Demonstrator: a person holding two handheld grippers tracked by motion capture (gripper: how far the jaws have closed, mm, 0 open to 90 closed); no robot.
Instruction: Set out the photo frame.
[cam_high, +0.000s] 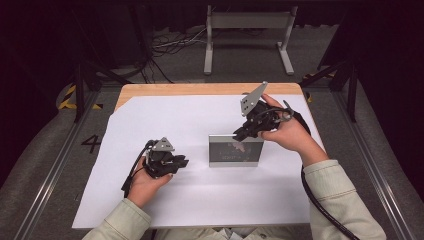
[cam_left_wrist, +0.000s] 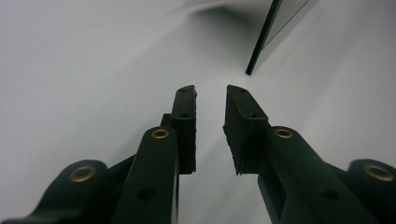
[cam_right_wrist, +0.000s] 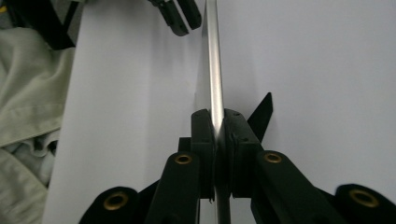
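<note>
A silver-edged picture frame (cam_high: 235, 151) stands upright on the white sheet, right of centre. My right gripper (cam_high: 240, 134) comes down on its top edge at the right side. In the right gripper view the jaws (cam_right_wrist: 218, 117) are closed on the thin silver edge of the frame (cam_right_wrist: 212, 56), one pad on each face, and the frame's black back stand (cam_right_wrist: 262, 114) juts out to the right. My left gripper (cam_high: 181, 162) rests low on the sheet left of the frame, open, nothing between its fingers (cam_left_wrist: 210, 91). The frame's edge (cam_left_wrist: 268, 37) shows ahead of it to the right.
A large white sheet (cam_high: 165, 120) covers most of the wooden table (cam_high: 200, 89). A grey metal stand (cam_high: 247, 30) and cables lie on the floor beyond the far edge. Rails run along both sides of the table. A pale sleeve (cam_right_wrist: 28, 107) lies at the left.
</note>
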